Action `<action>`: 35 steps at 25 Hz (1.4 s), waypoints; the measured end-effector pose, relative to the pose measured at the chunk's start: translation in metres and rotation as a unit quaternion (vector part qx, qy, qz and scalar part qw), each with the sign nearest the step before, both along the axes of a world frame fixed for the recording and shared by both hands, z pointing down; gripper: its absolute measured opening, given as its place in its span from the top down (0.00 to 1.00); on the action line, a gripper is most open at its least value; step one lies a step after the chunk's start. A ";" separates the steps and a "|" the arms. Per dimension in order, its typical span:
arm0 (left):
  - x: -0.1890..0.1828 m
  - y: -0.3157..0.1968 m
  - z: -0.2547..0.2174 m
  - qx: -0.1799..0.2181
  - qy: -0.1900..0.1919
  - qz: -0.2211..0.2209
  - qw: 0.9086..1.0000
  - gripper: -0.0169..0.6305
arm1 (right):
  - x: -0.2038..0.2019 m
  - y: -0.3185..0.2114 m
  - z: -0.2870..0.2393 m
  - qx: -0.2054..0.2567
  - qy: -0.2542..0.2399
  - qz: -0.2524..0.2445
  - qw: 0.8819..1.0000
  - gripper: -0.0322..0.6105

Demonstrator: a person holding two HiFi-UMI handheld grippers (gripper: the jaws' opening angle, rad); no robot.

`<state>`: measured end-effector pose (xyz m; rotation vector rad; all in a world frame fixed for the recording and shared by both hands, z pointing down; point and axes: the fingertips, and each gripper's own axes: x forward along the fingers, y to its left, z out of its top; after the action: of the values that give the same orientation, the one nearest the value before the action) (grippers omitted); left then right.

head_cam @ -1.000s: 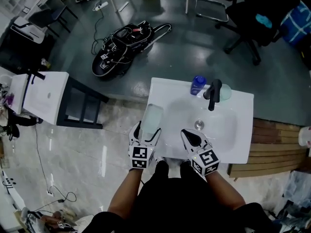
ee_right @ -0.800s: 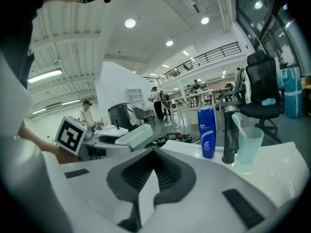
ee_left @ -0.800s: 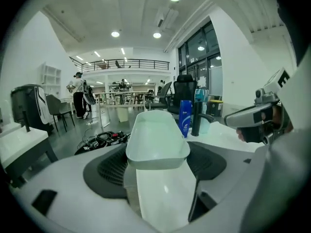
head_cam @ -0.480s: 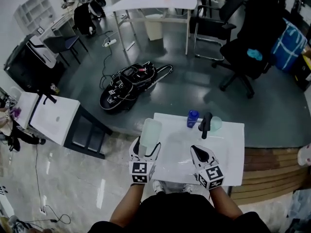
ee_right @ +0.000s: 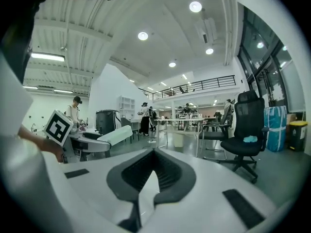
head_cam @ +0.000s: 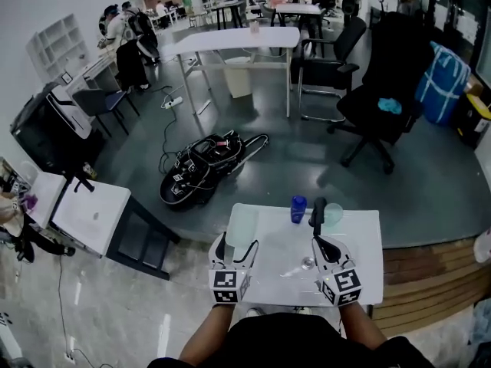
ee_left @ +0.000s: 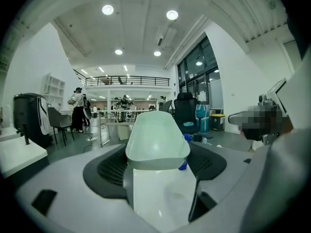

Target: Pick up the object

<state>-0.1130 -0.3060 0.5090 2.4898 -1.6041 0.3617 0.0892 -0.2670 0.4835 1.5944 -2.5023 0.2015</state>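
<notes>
Pale green cup (ee_left: pixel 156 140): see-through plastic, lying lengthwise between the left jaws with its far end pointing away from the person. In the head view it sits over the far left corner of the sink.
Left gripper (head_cam: pixel 236 245): jaws spread wide, with a dark pad pressed on each side of the cup, so it is clamped on the cup.
Cup from the side: in the right gripper view it sticks out roughly level from the left jaws, with the open room behind it.
Right gripper (head_cam: pixel 322 245): jaws brought together, with only a thin slit left between the tips. Nothing is in them and they touch nothing. It hangs over the right part of the sink, just on the near side of the tap.
Sink (head_cam: pixel 368 236): white and rectangular, with a drain in the bowl. Both grippers are over its near half, well apart from each other.
Tap (head_cam: pixel 316 213): black, upright at the far edge.
Blue bottle (head_cam: pixel 298 208): on the far edge, just left of the tap. In the left gripper view a bit of it shows under the cup's right rim.
Clear glass (head_cam: pixel 334 215): just right of the tap.
Person: forearms come in from the near edge, one behind each marker cube.
</notes>
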 end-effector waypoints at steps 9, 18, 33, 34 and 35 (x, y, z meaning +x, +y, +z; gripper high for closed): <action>0.001 0.004 -0.002 0.004 0.002 -0.001 1.000 0.36 | -0.010 0.000 -0.002 0.001 -0.006 -0.010 1.000 0.92; 0.002 0.005 -0.003 0.007 0.010 -0.002 1.000 0.36 | -0.013 0.002 -0.001 0.009 -0.010 -0.007 1.000 0.92; 0.001 0.003 0.007 0.001 0.009 -0.012 1.000 0.36 | -0.023 -0.004 -0.003 0.029 0.002 -0.011 1.000 0.92; 0.000 0.002 0.006 0.003 0.011 -0.013 1.000 0.36 | -0.023 -0.005 -0.006 0.032 0.002 -0.011 0.999 0.92; 0.000 0.002 0.004 0.004 0.012 -0.014 1.000 0.36 | -0.023 -0.005 -0.008 0.032 0.003 -0.009 0.999 0.92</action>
<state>-0.1126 -0.3043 0.5135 2.4657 -1.6311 0.3200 0.0658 -0.2718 0.4759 1.5924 -2.5427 0.1156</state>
